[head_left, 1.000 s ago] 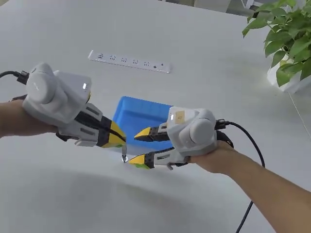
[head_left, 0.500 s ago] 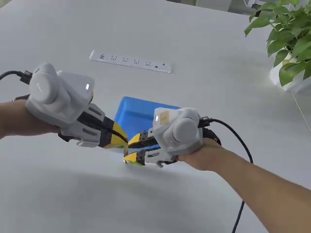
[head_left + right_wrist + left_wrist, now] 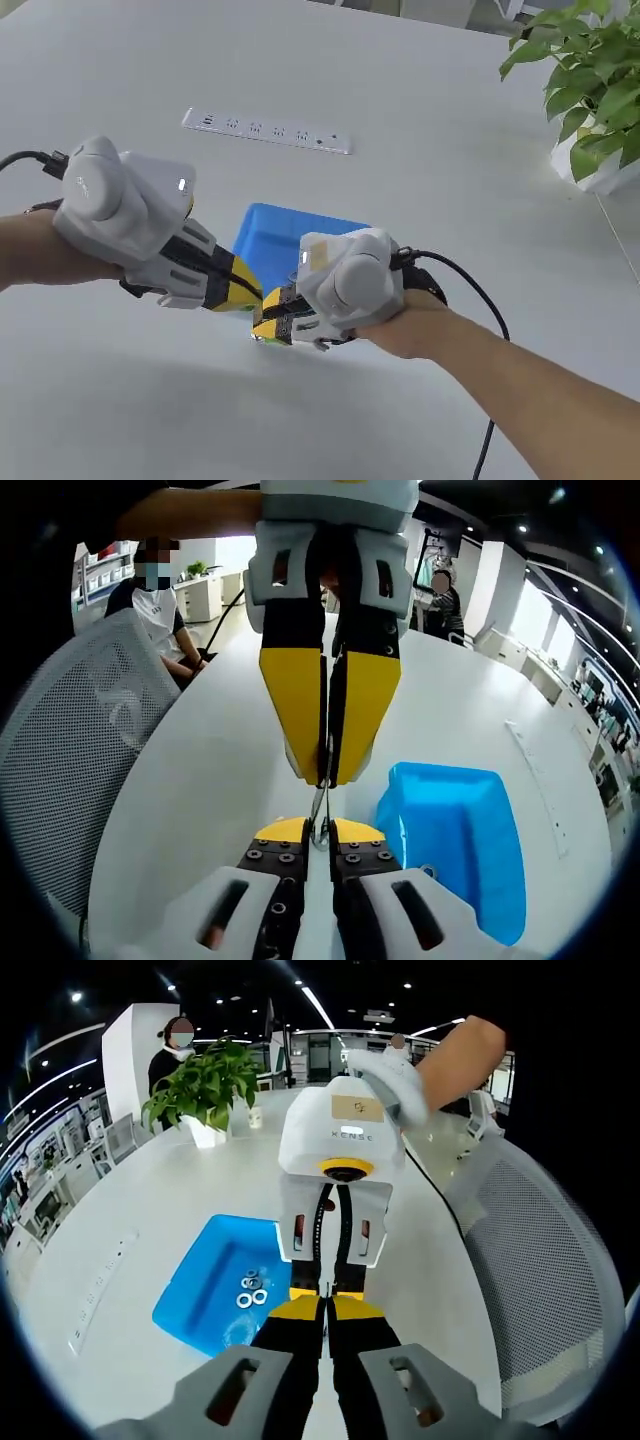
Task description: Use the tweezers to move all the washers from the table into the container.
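At the left of the head view, the left claw (image 3: pixel 254 297) points right and meets the right claw (image 3: pixel 268 316) tip to tip. They meet just in front of the blue container (image 3: pixel 290 232) on the white worktop (image 3: pixel 420 130). The grey housings cover the meeting place, so the tweezers are hard to make out there.

The right gripper view shows them plainly. The tweezers (image 3: pixel 321 805) are a thin bright metal strip. They run from between the yellow fingers of the left claw (image 3: pixel 327 775), which are pressed together on them. From there they go down into the right claw (image 3: pixel 320 832), whose yellow tips pinch the lower end.

In the left gripper view the left claw (image 3: pixel 327 1310) is squeezed to a narrow slit, and the tweezers are hidden behind it. This view does look into the container (image 3: pixel 200 1310), where several small silver washers (image 3: pixel 250 1290) lie clustered on its floor.

At the far right of the head view, a plant (image 3: pixel 590 70) is cut off by the edge.
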Action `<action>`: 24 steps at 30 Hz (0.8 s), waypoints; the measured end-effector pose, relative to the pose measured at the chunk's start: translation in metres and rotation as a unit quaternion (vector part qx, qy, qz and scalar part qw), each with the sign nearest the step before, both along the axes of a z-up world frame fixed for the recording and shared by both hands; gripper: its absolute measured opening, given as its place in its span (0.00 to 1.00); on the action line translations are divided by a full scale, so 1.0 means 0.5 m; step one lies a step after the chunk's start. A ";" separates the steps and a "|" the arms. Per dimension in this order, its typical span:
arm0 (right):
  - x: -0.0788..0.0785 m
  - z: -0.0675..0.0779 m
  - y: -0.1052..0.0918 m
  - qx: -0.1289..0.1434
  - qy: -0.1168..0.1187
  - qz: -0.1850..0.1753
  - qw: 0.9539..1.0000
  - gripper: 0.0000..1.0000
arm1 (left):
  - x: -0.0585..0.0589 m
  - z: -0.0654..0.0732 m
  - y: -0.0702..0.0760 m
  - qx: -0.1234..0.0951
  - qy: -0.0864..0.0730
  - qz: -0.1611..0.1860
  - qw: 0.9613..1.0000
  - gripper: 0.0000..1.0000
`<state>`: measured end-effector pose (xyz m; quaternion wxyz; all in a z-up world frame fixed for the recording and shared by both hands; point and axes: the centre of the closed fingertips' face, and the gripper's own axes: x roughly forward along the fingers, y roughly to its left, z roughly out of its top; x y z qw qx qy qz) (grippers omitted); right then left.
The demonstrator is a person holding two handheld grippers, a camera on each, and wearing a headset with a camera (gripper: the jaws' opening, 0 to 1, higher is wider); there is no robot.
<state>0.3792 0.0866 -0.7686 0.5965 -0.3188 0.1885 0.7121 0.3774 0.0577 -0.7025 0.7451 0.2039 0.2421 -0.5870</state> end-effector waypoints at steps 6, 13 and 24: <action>0.001 0.000 0.000 0.003 -0.002 -0.005 1.000 0.07 | 0.000 0.000 0.001 0.003 -0.001 0.004 1.000 0.05; -0.002 0.000 0.003 0.001 -0.004 -0.001 1.000 0.07 | -0.002 -0.001 0.008 0.009 0.001 0.009 1.000 0.05; -0.013 0.005 0.007 0.001 -0.004 0.004 1.000 0.07 | -0.001 0.033 0.020 -0.025 0.008 0.050 0.998 0.21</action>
